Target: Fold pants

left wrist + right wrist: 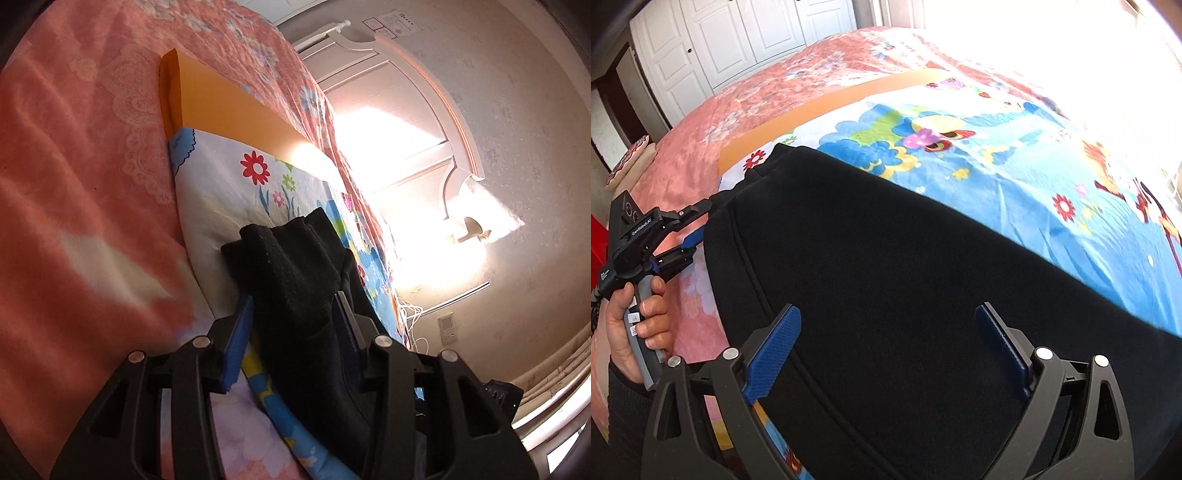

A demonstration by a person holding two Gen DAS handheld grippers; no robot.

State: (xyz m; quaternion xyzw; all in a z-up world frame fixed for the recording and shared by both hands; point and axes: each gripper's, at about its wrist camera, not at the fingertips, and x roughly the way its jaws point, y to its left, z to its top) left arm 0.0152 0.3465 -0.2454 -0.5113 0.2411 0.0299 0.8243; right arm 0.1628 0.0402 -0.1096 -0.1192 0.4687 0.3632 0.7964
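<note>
Here the left gripper clamps the black pants; the right gripper hovers wide open.

The black pants run out past the bottom and right edges of the right wrist view, so their full shape cannot be told. In the left wrist view, bunched cloth fills the left tool and hides where its fingers press. Glare washes out the headboard and the far part of the bed.
</note>
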